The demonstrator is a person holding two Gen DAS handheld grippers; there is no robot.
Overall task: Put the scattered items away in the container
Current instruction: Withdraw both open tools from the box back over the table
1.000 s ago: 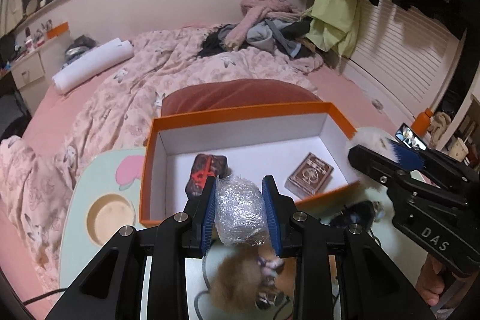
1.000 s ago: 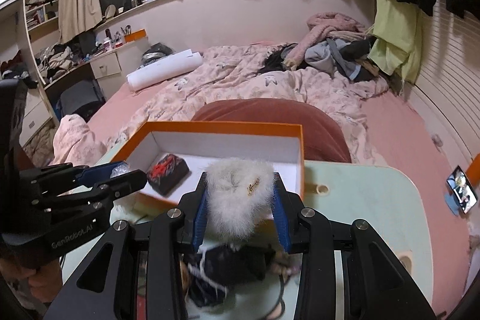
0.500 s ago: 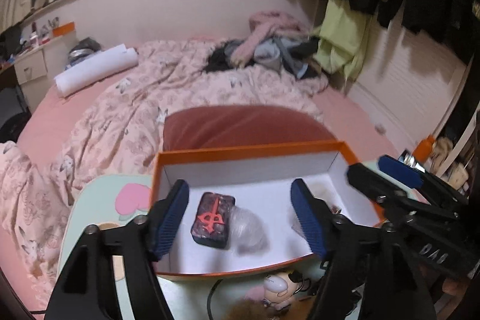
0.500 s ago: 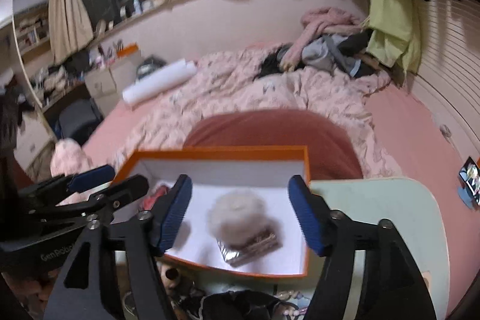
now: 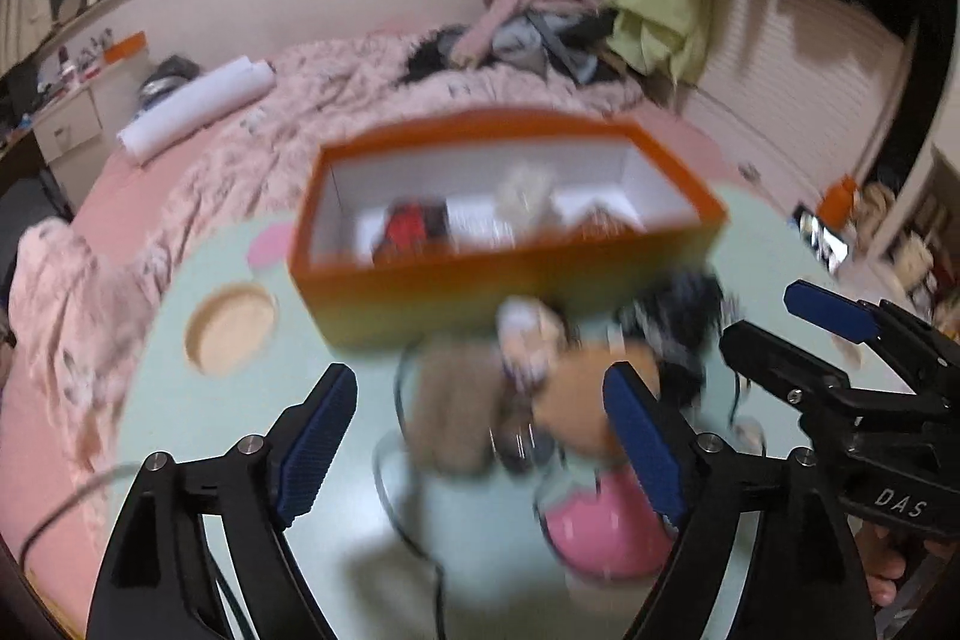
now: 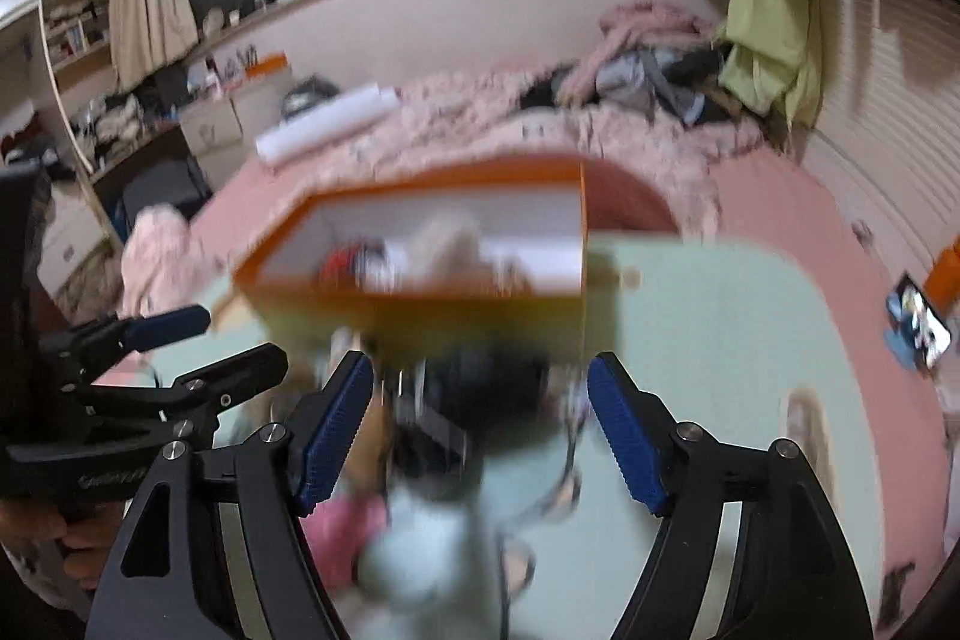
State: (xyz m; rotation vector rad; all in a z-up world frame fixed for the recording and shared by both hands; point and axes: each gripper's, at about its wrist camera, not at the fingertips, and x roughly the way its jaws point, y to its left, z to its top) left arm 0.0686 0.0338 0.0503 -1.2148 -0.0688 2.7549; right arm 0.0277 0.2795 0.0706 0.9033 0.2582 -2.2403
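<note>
Spreading wide, my left gripper (image 5: 480, 436) has its jaws opening with nothing clamped between them; the blue pads touch nothing. My right gripper (image 6: 480, 424) is opening too, empty as well. Just beyond both sets of fingers a blurred heap of scattered items (image 5: 540, 388) lies on the pale green table (image 5: 240, 418): brown fluff, something dark, something pink. Past that heap stands the orange box (image 5: 510, 274), near side facing me, with a red-marked item (image 5: 408, 226) and a white fluffy ball (image 5: 528, 196) inside.

Two close wrist views tilted down, sharing the orange box (image 5: 510, 280) (image 6: 420, 304).
</note>
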